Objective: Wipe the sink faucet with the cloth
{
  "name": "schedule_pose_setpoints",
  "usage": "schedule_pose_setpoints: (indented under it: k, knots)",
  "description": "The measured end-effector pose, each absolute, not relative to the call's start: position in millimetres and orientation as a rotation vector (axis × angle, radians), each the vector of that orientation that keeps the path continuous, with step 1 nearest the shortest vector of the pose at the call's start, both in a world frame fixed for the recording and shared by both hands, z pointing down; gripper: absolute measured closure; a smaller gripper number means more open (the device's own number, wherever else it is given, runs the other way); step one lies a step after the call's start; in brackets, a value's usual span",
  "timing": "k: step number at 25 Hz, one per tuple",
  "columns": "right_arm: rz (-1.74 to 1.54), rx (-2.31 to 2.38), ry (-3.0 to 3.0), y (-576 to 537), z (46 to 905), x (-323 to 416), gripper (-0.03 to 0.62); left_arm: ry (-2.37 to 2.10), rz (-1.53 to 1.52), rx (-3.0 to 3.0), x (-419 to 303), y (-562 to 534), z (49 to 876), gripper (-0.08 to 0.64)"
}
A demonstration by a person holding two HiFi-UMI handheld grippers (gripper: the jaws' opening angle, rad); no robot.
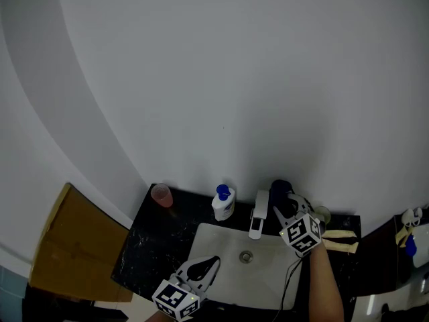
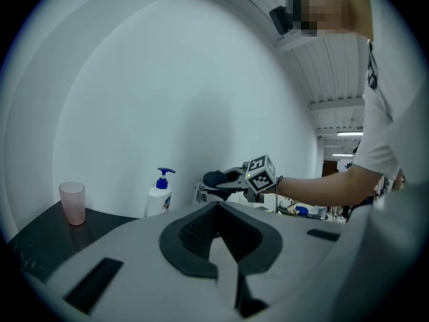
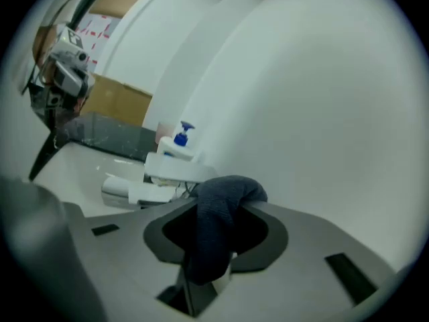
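Note:
The white faucet (image 1: 258,215) stands at the back of the white sink (image 1: 214,243), its spout over the basin. My right gripper (image 1: 282,197) is just right of the faucet, shut on a dark blue cloth (image 1: 279,187) that bulges out past its tips. In the right gripper view the cloth (image 3: 222,210) hangs between the jaws, right next to the faucet (image 3: 173,170); I cannot tell whether they touch. My left gripper (image 1: 212,261) hovers at the sink's front edge, its jaws together and holding nothing. From the left gripper view the cloth (image 2: 214,178) shows beside the faucet.
A soap pump bottle (image 1: 223,203) stands left of the faucet and a pink cup (image 1: 161,195) sits at the back left of the black counter (image 1: 151,243). Yellowish items (image 1: 339,241) lie on the counter's right end. A cardboard box (image 1: 67,247) leans at the left. The wall rises close behind.

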State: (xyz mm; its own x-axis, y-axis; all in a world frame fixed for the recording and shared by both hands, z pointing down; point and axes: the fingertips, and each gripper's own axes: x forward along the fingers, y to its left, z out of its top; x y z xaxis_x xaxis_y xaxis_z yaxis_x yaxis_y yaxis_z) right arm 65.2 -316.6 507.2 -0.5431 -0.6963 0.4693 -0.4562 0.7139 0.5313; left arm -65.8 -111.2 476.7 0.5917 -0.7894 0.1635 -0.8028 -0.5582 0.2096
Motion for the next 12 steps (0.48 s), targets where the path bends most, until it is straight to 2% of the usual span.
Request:
schedule_pose_setpoints:
  k: [6, 12]
  knots:
    - [-0.272, 0.678, -2.056, -301, 625, 74, 0.474, -1.297, 0.075, 2.567, -63, -106, 476, 0.56]
    - [-0.219, 0.683, -2.127, -301, 632, 51, 0.474, -1.322, 0.076, 2.564, -70, -103, 471, 0.56]
